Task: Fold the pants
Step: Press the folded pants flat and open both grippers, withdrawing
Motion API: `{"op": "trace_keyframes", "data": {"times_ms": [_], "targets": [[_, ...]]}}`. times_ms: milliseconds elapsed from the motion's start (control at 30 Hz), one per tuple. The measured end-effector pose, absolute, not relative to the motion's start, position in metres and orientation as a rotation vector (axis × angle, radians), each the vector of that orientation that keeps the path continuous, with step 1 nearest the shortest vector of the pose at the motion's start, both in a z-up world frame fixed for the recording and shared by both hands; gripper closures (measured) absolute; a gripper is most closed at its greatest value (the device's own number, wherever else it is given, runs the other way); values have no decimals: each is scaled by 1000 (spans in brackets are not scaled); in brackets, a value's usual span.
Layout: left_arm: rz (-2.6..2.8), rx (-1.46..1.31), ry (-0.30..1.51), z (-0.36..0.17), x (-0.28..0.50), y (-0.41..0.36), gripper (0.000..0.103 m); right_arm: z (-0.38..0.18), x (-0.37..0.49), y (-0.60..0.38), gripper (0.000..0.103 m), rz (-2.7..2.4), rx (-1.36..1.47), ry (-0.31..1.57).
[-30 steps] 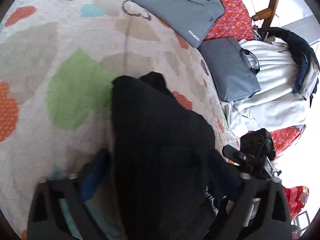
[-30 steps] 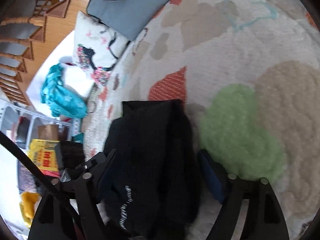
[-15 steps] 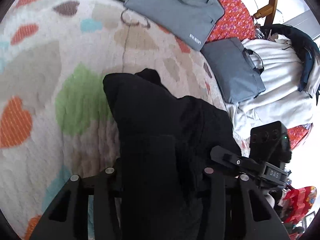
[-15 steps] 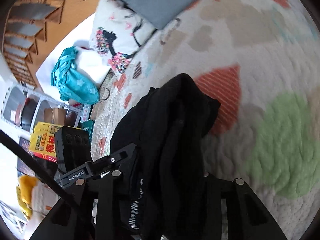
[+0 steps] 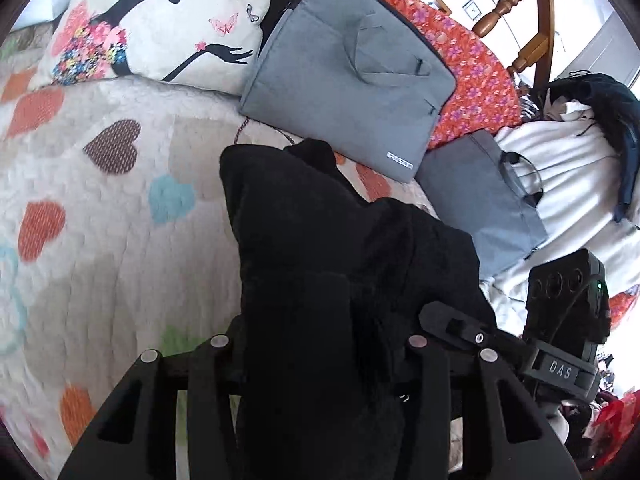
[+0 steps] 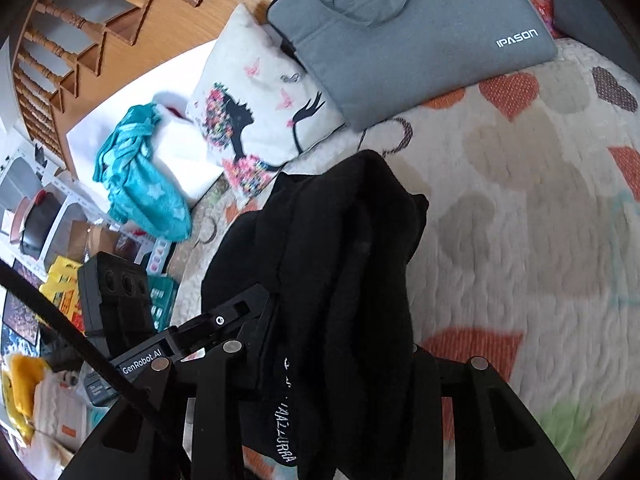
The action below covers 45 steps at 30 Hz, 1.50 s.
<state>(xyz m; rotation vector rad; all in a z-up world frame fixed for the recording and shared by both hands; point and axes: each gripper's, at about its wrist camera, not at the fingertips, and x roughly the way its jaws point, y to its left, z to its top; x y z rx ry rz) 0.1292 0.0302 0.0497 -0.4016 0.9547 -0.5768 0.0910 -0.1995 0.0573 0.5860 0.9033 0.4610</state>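
Two grippers clamped on black pants, angled down over the heart quilt.
Left gripper, right gripper: pants bunched above quilt. Only the right view shows a teal garment beyond its edge.

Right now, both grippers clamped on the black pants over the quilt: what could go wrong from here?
1. The black pants hang bunched and doubled between the left gripper and right gripper, so the fold may trap creases or land lopsided.
2. Each grip is on a thick wad; a layer could slip out.
3. The gray laptop bag and pillow crowd the quilt ahead, so the far end may drape onto them.
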Motion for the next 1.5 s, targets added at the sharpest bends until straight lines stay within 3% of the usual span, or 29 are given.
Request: {"op": "trace_keyframes", "data": {"times_ms": [300,367,467,533,633,967,1267,1500], "targets": [[-513,-382,1021,9,178,11,59,7,138,-216,63,387,697,942],[-495,-379,1038,2,182,8,52,-2,144,-222,63,362,712,959],[-481,-414,1080,-6,186,11,48,-23,150,-235,50,313,771,1015],[-495,-455,1095,-2,185,17,48,-32,149,-246,48,322,869,1022],[-483,-485,1078,11,177,32,47,-27,143,-262,43,285,934,997],[-507,-560,950,36,132,55,47,35,120,-276,39,296,890,742],[-491,-300,981,10,113,8,45,-14,140,-244,37,399,943,931],[-494,-168,943,17,100,0,42,-1,138,-238,36,358,863,930]]}}
